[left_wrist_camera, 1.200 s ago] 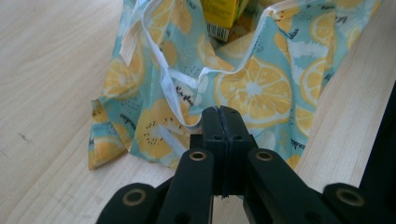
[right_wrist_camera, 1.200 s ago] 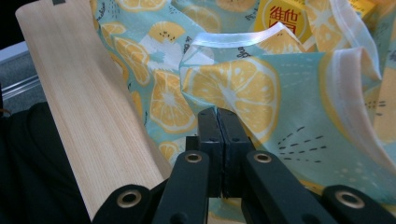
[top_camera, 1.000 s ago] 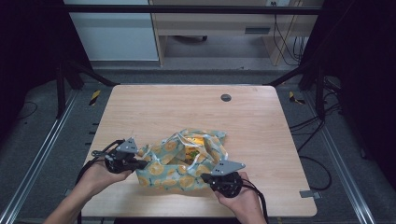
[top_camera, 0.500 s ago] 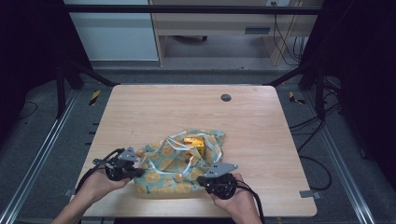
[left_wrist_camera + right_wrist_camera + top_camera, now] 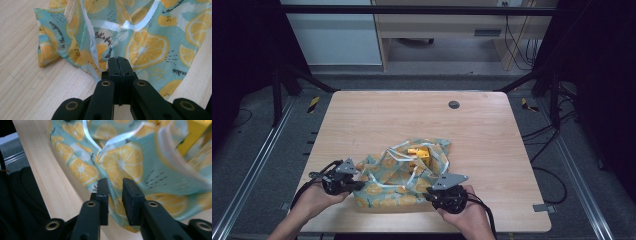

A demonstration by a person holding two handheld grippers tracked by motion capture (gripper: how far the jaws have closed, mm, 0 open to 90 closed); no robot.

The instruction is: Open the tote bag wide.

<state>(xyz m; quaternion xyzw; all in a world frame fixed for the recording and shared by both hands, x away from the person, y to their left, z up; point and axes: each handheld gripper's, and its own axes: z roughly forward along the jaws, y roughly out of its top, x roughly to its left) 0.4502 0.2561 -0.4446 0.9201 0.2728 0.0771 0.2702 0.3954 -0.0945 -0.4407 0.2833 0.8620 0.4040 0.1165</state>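
Lower now, the left tool (image 5: 119, 60) stays clamped on the lemon-print cloth (image 5: 147, 47) — right tool (image 5: 115, 187) just parted, cloth between.

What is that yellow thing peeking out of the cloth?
On the wooden table, near the front edge, lies a crumpled lemon-print bag. At its open far end sits a small yellow block, plain solid yellow, unlike the patterned fabric and white ribbon around it.

Left gripper (image 5: 118, 59): two black jaws pressed together, tips meeting at the edge of a lemon-print cloth (image 5: 147, 47). Cloth: teal with yellow slices, white ribbon trim (image 5: 112, 25) ahead of the tips. Wooden table (image 5: 27, 85) left of the jaws.
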